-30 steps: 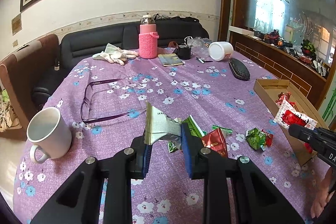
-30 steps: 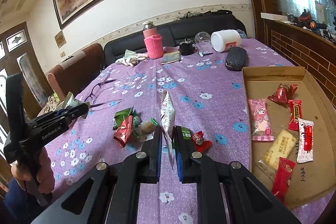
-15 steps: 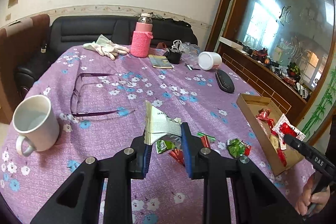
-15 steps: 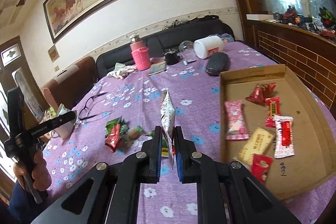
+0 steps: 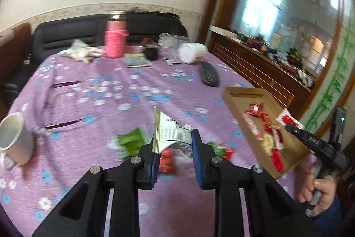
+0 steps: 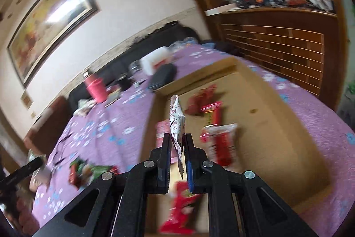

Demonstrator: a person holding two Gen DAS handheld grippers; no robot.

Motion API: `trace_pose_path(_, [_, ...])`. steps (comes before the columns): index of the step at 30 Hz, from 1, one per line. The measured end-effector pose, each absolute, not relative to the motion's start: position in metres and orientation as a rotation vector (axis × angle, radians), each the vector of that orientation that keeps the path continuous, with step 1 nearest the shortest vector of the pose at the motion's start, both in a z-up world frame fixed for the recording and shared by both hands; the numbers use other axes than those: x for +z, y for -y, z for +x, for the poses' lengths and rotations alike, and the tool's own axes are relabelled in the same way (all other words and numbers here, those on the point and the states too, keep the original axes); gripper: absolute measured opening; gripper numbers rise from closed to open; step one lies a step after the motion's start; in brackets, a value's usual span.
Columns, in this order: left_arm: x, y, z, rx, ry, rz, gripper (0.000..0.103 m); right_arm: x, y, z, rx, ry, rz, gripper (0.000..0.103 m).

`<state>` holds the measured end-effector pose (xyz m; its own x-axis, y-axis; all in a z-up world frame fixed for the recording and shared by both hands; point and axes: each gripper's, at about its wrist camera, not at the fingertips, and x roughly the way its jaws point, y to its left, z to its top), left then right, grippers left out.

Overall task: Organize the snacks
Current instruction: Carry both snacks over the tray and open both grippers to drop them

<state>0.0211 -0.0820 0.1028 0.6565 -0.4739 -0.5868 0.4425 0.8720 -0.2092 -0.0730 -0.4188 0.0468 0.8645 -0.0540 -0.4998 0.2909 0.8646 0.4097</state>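
Observation:
My left gripper (image 5: 174, 149) is shut on a silver and white snack packet (image 5: 169, 133) and holds it above the purple tablecloth. Green and red snacks (image 5: 131, 143) lie loose under it. My right gripper (image 6: 177, 146) is shut on a thin white and pink snack packet (image 6: 176, 119), held upright over the cardboard box (image 6: 266, 108), which holds several red and pink snacks (image 6: 221, 143). The box also shows in the left wrist view (image 5: 248, 94), with the right gripper (image 5: 315, 141) over it.
On the table stand a white mug (image 5: 15, 139), purple glasses (image 5: 57, 103), a pink bottle (image 5: 116, 39), a white jar on its side (image 5: 193, 52) and a black case (image 5: 209, 76). A wooden cabinet (image 6: 277, 41) runs along the right. A sofa stands behind the table.
My right gripper has carried its packet rightward from beside the box to over it. My left gripper has swung right with its packet, above the loose snacks. Both views are motion-blurred.

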Motion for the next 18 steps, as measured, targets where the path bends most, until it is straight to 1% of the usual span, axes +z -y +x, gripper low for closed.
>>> trace_pose_path(5, [0.101,0.155,0.017,-0.645,-0.723,0.004,0.025,0.037,0.438,-0.073,-0.232,-0.511,0.567,0.012])
trace_pose_path(12, [0.070,0.262,0.003,-0.804,-0.831,0.080,0.025,0.031,0.451,-0.078,-0.299,-0.518,0.607,0.012])
trace_pose_path(14, [0.057,0.284,-0.003,-0.827,-0.865,0.123,0.025,0.028,0.454,-0.076,-0.292,-0.532,0.626,0.012])
trace_pose_path(18, [0.046,0.301,-0.012,-0.840,-0.867,0.188,0.025,0.026,0.453,-0.073,-0.295,-0.551,0.629,0.013])
